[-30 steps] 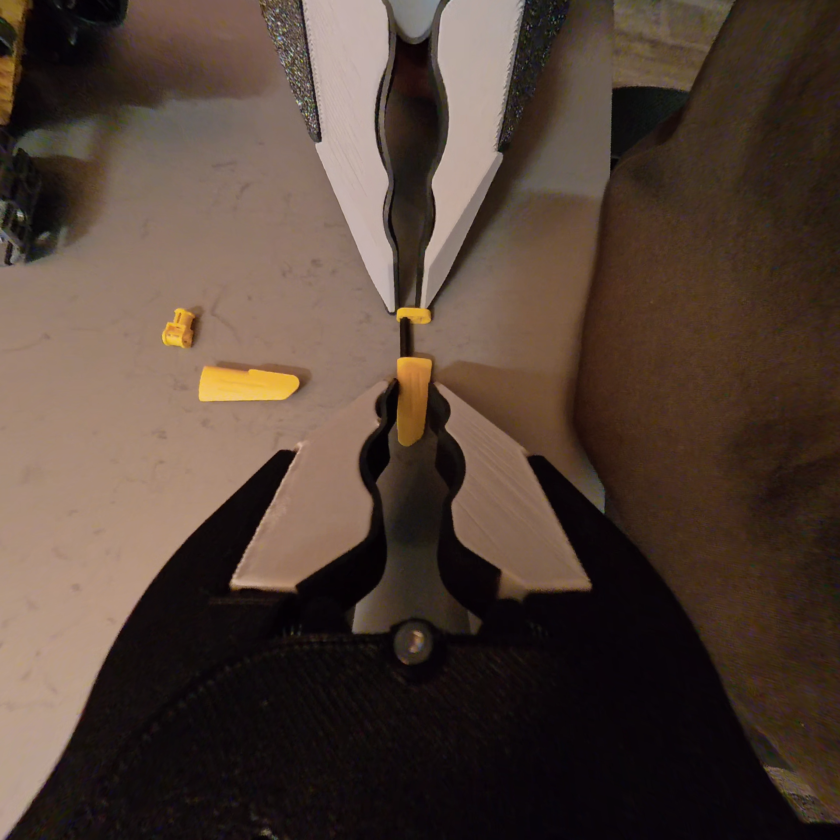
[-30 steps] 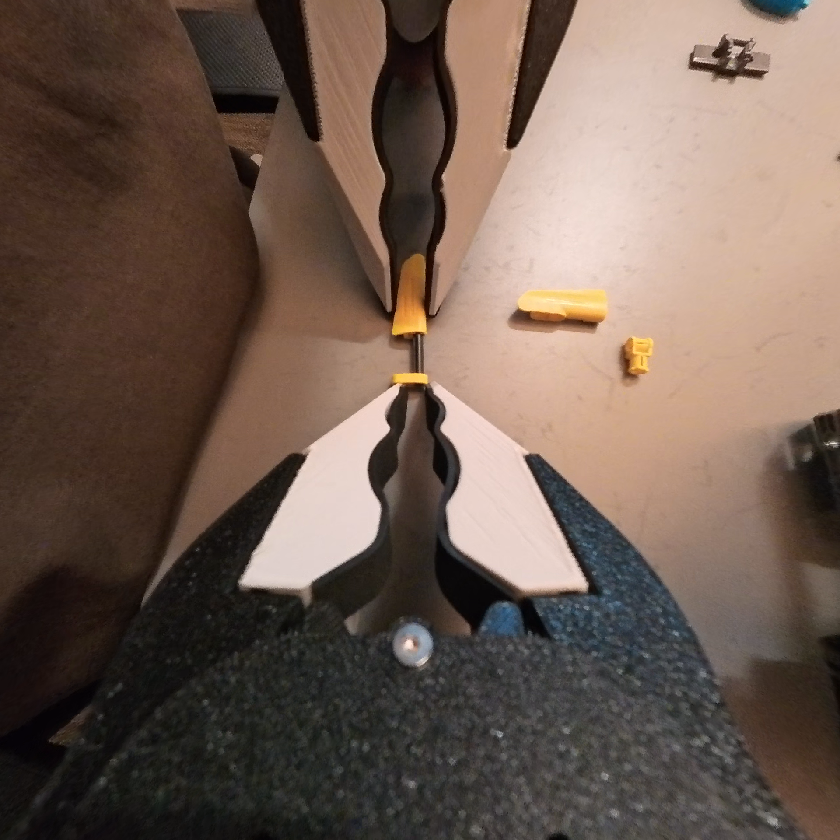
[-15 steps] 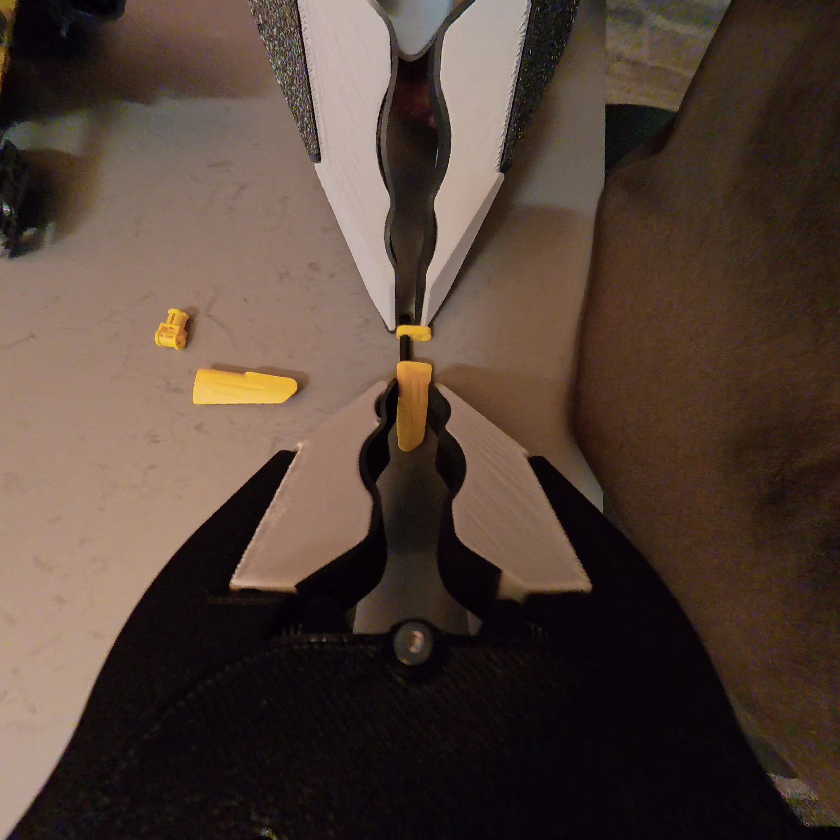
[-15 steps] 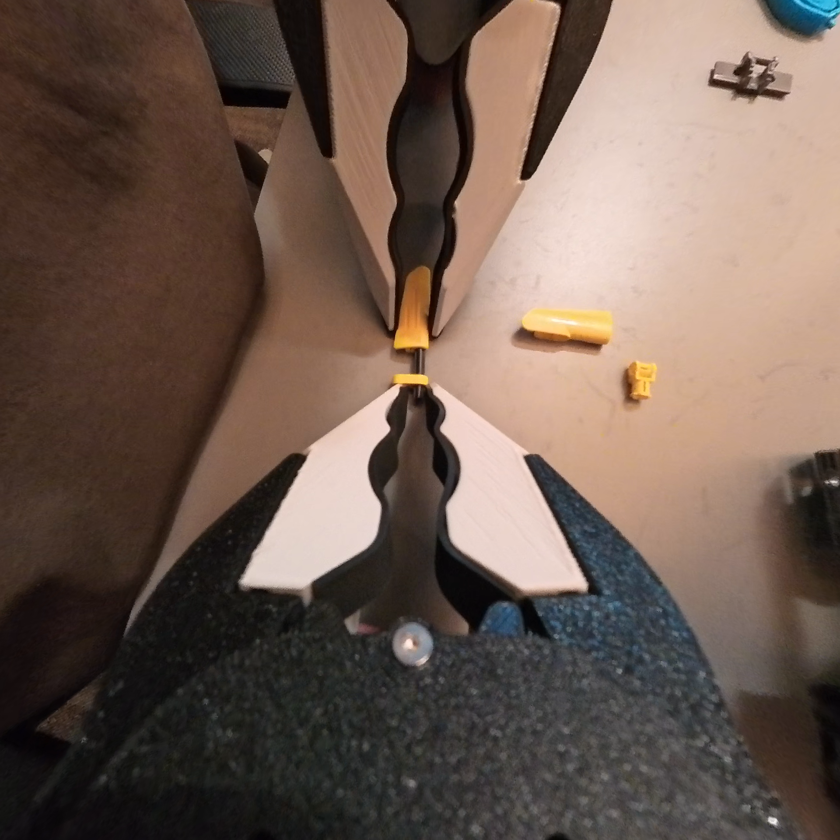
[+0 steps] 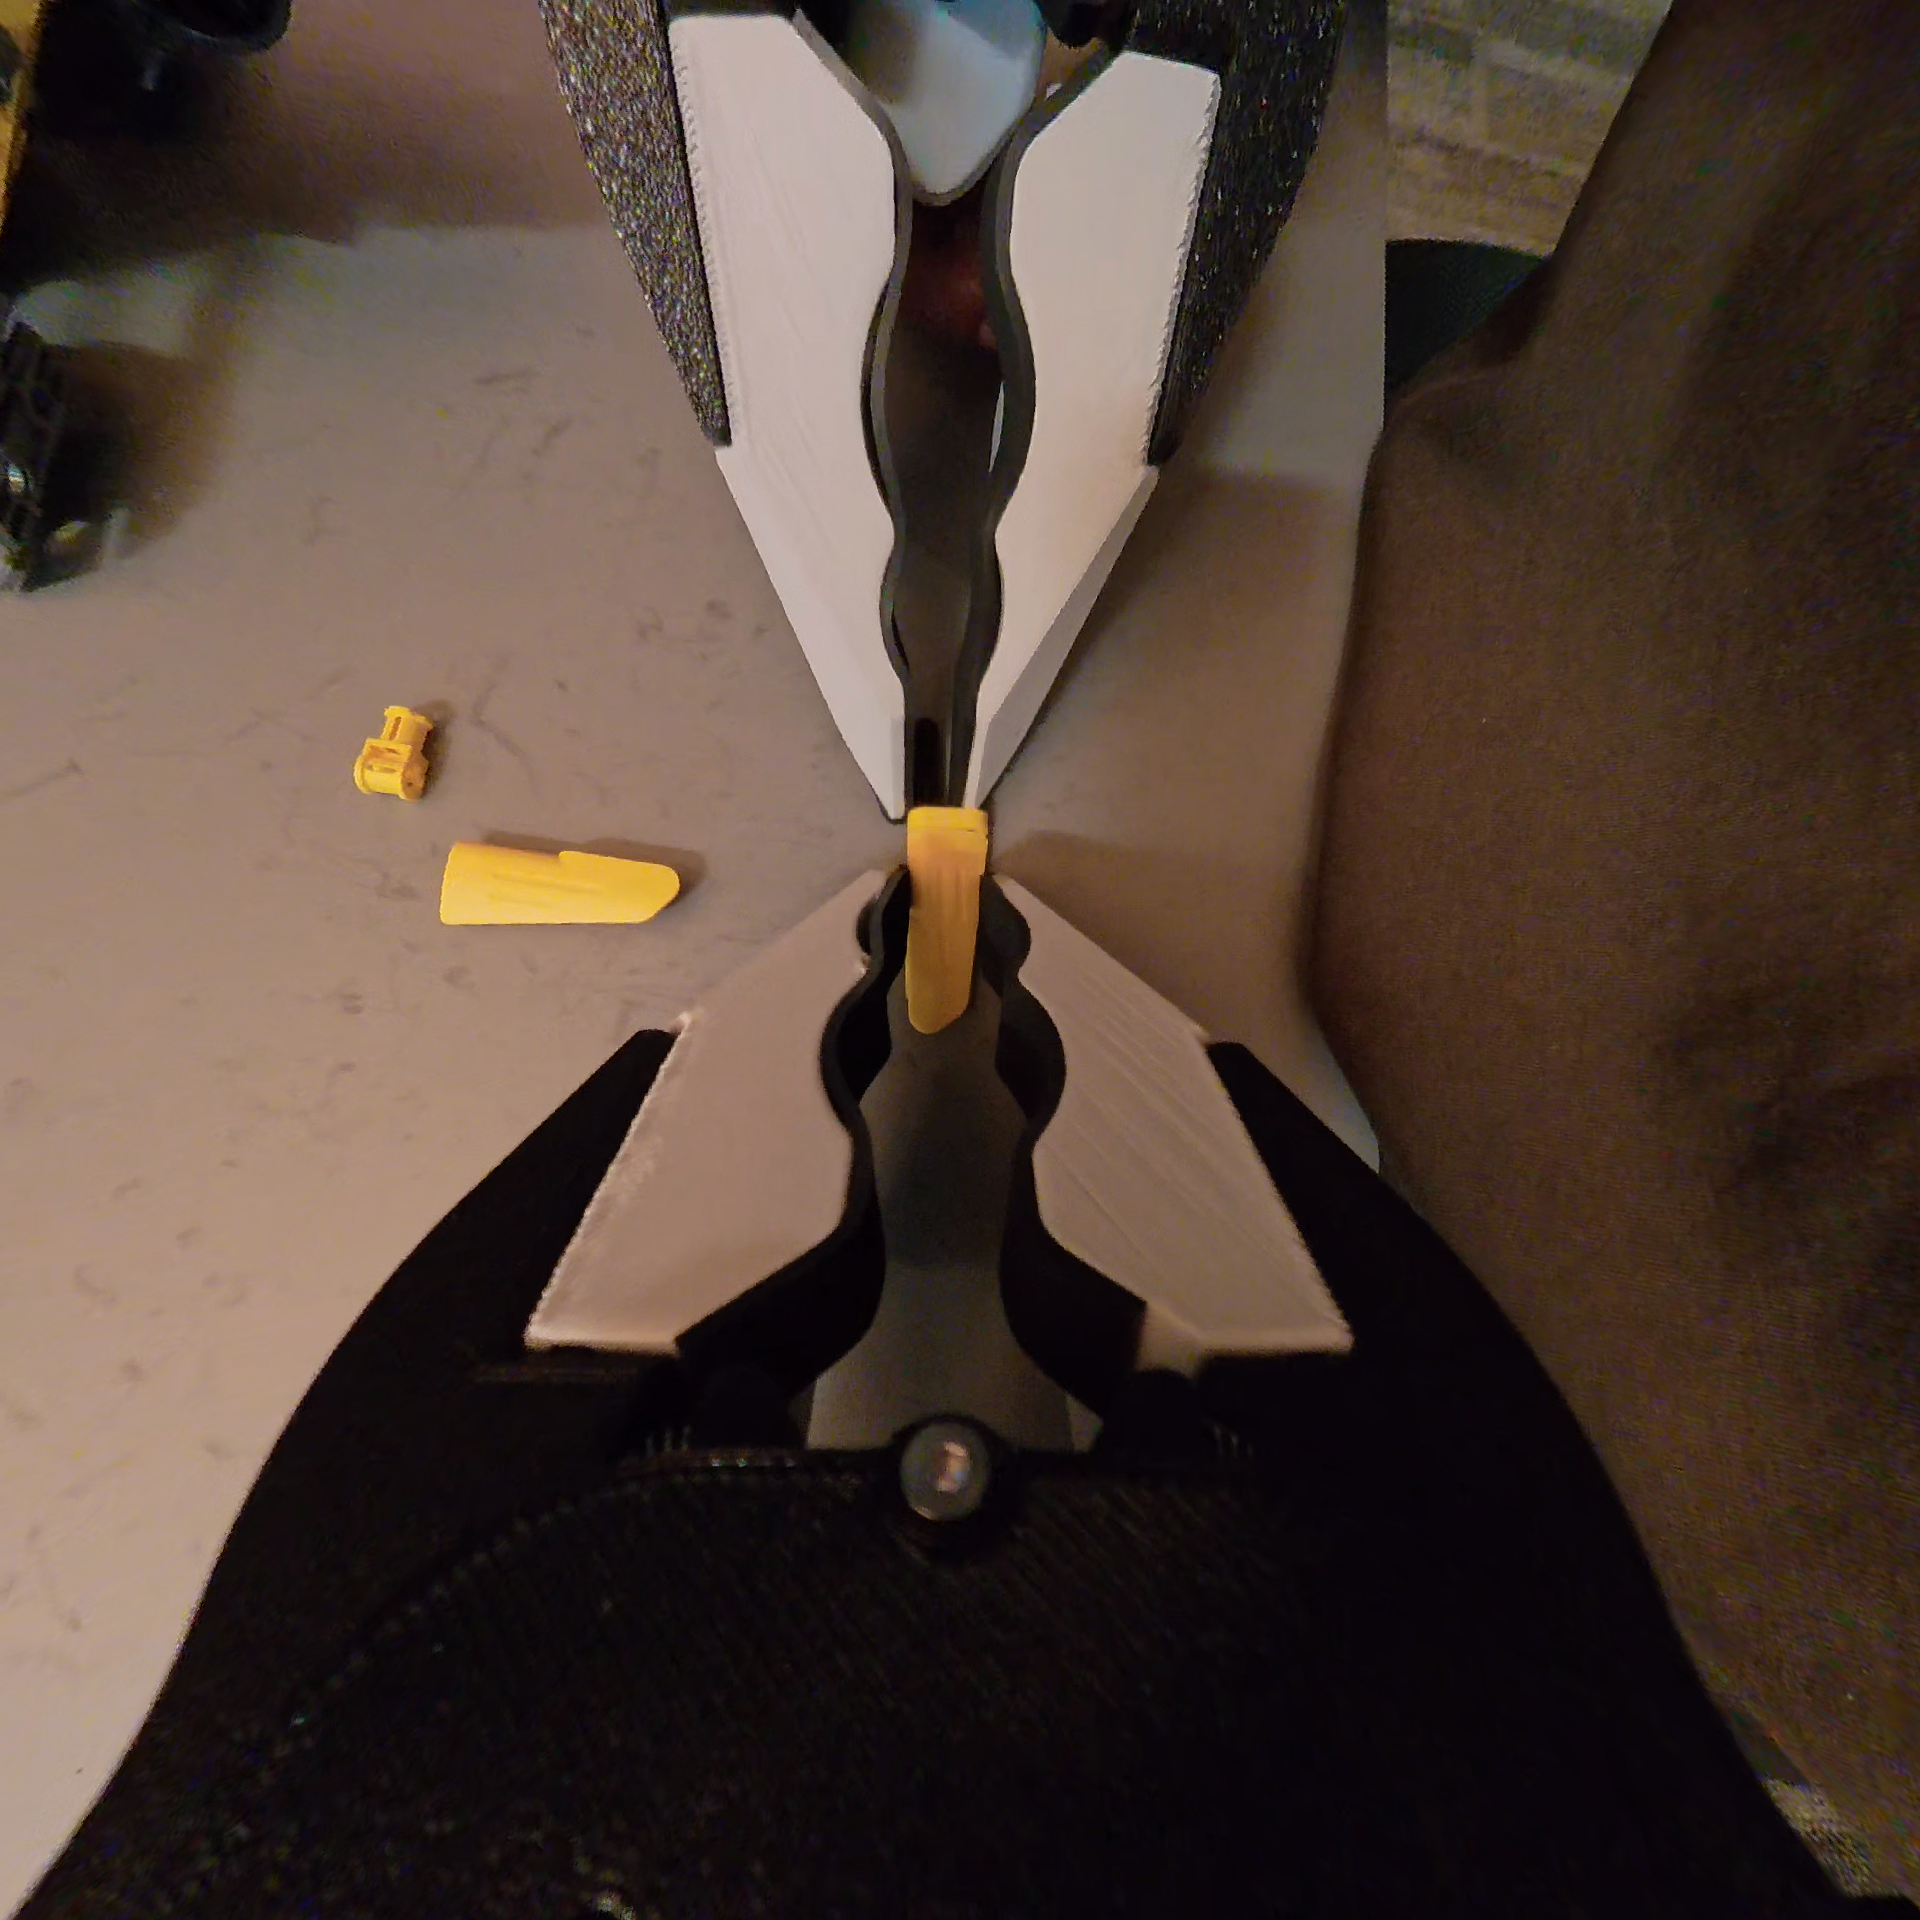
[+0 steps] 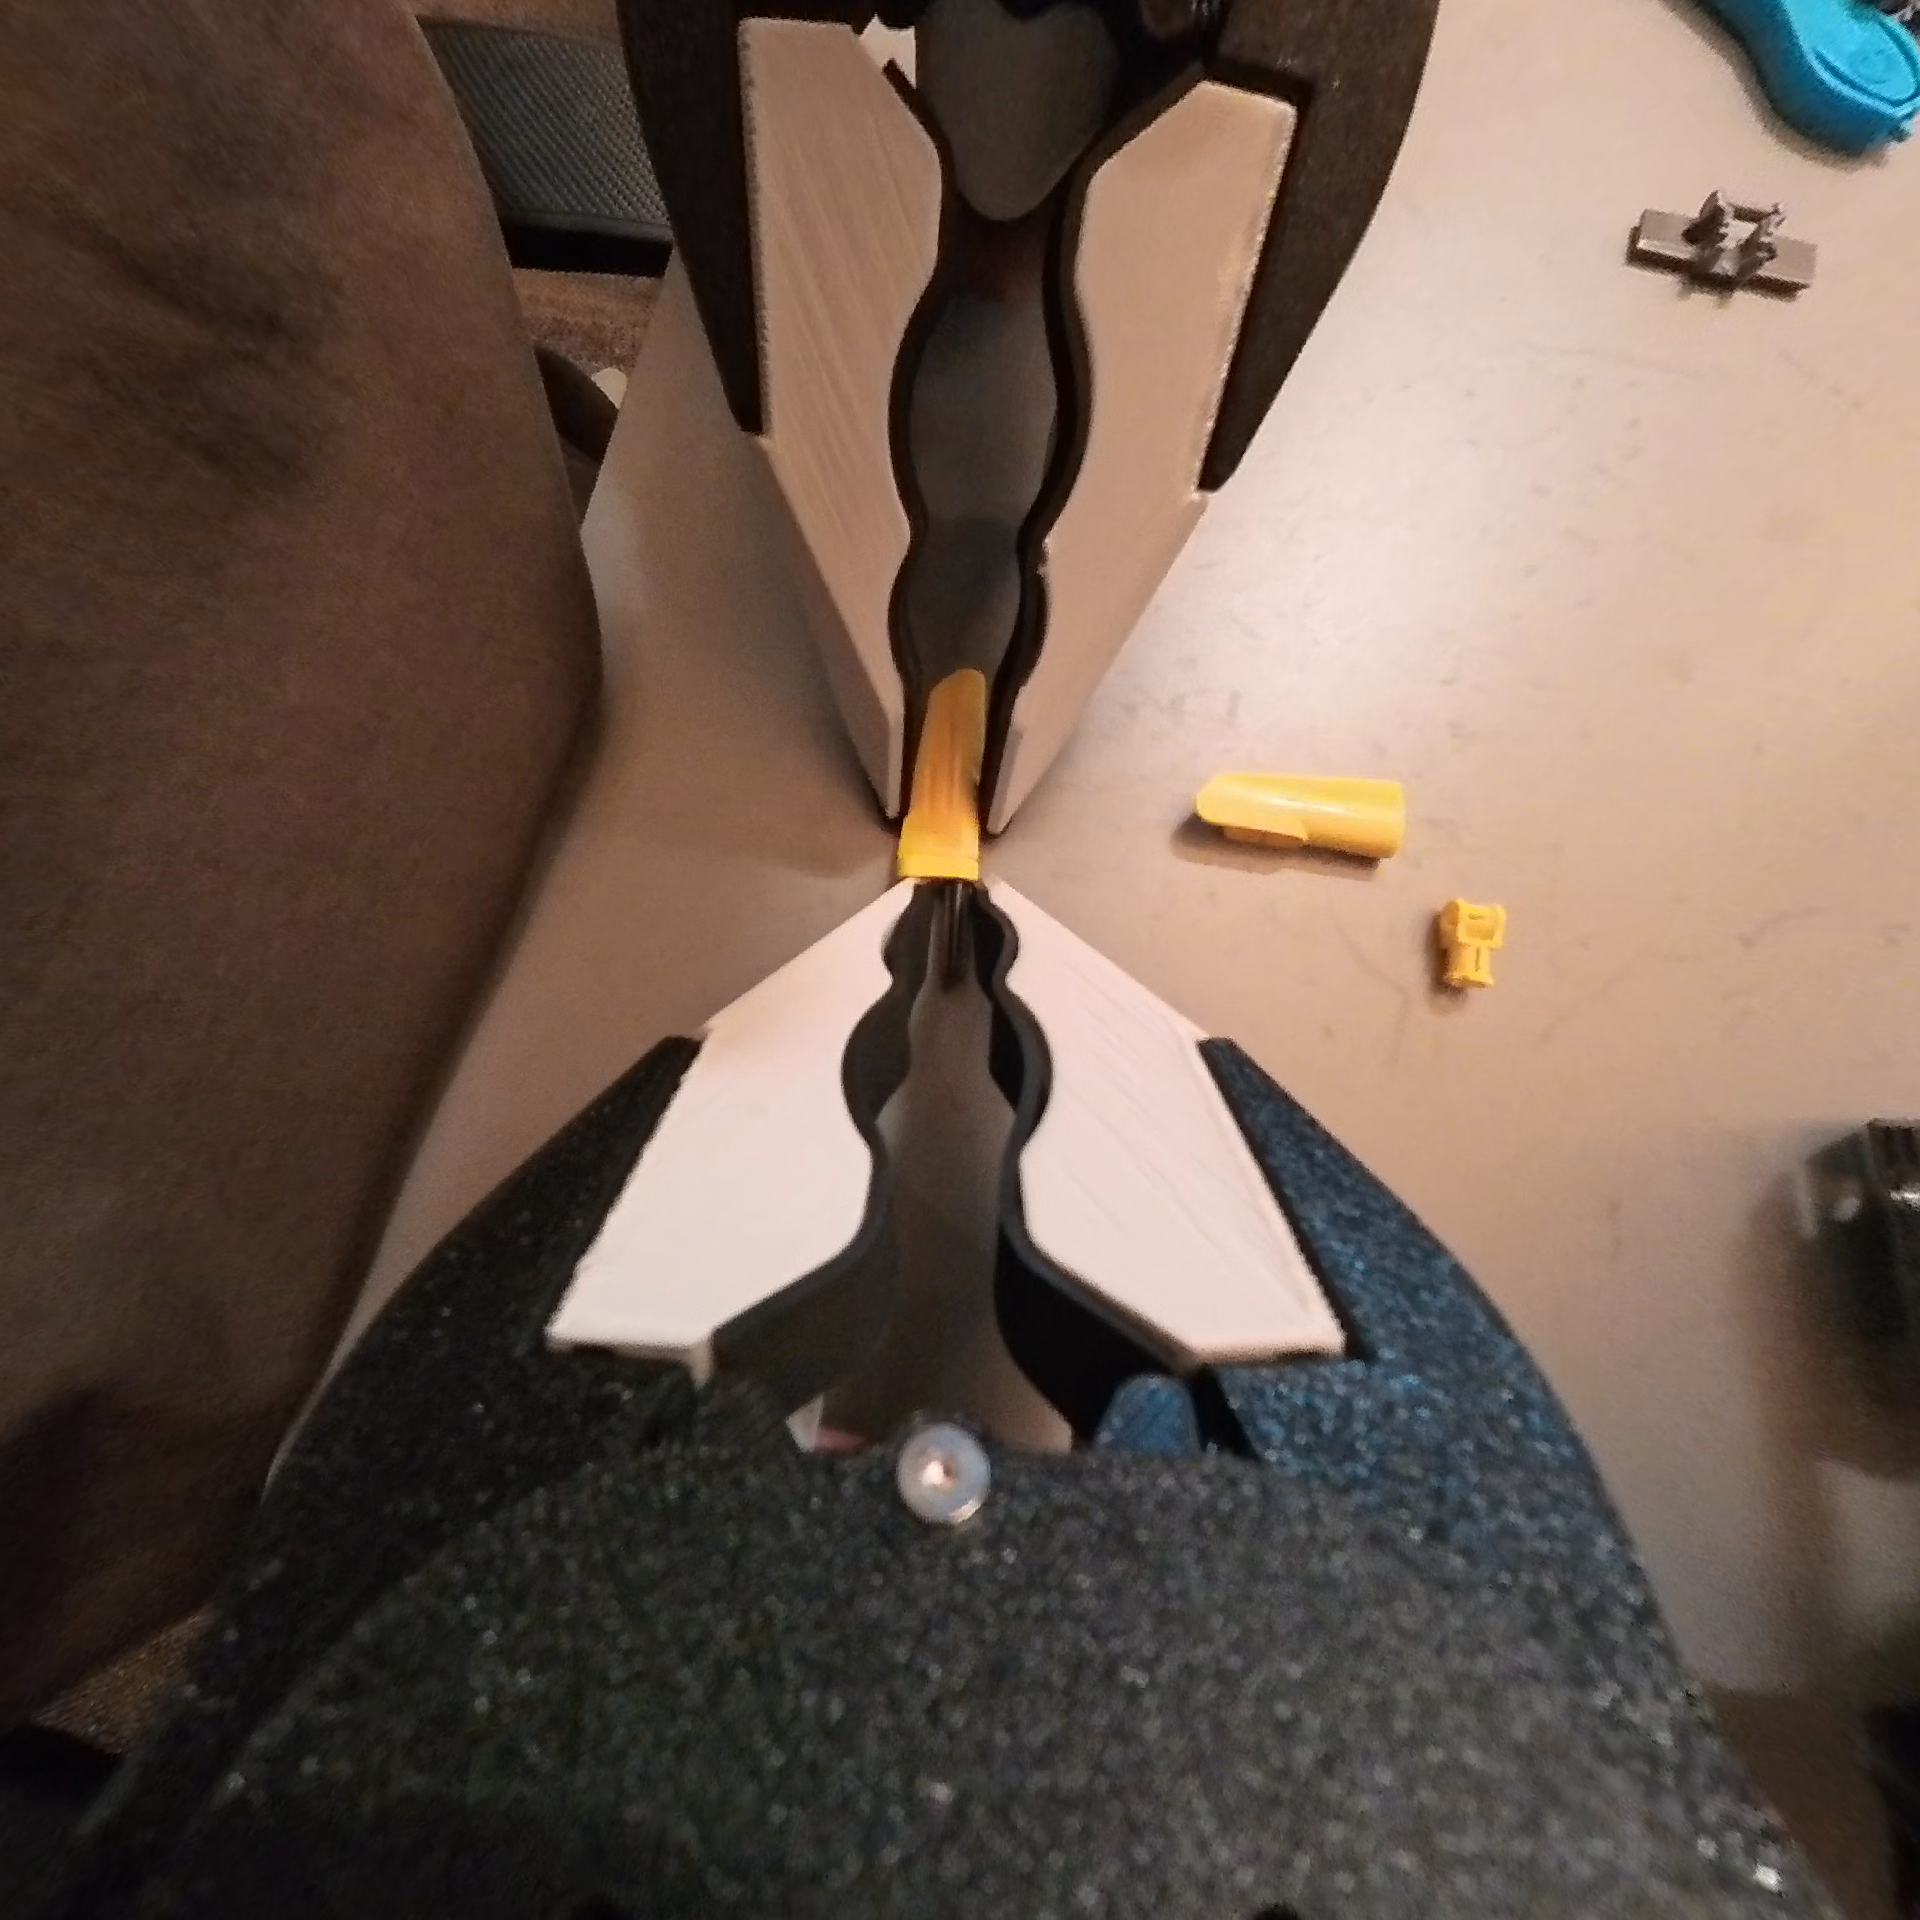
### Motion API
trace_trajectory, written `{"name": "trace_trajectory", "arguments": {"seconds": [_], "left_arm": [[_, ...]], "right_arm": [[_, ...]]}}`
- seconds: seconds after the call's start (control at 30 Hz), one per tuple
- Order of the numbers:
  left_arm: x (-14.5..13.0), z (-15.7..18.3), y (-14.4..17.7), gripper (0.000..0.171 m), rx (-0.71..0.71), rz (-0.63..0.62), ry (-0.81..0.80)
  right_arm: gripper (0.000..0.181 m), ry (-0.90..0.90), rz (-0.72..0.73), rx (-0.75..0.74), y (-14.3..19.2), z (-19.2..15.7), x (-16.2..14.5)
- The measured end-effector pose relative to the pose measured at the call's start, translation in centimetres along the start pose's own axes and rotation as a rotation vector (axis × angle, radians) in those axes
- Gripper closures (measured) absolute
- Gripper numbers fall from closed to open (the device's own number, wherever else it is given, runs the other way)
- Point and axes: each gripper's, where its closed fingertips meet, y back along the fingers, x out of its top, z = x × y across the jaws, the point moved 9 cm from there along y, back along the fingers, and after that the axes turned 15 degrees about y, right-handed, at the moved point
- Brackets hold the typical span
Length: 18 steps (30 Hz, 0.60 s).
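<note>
Two long yellow tapered pieces are counted: one held (image 5: 940, 935), one loose (image 5: 556, 885) at nine o'clock. One small yellow connector (image 5: 393, 751) is seen at ten o'clock. Two grippers, left (image 5: 940, 883) and right (image 6: 951, 883), are counted.

A hobby or assembly workspace, by the look of it: a scuffed grey table (image 6: 1558, 623) strewn with small plastic parts, a yellow cone (image 6: 1304, 814) and yellow clip (image 6: 1468, 942) beside it, a grey bracket (image 6: 1720, 257) farther off.
</note>
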Motion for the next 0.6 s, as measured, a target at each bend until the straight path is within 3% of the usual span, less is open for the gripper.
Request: {"name": "trace_trajectory", "arguments": {"seconds": [0.6], "left_arm": [[-0.12,0.16,-0.02,0.161,0.024,0.007,-0.015]], "right_arm": [[0.17,-0.035,0.001,-0.061,0.2,-0.39,-0.21]]}}
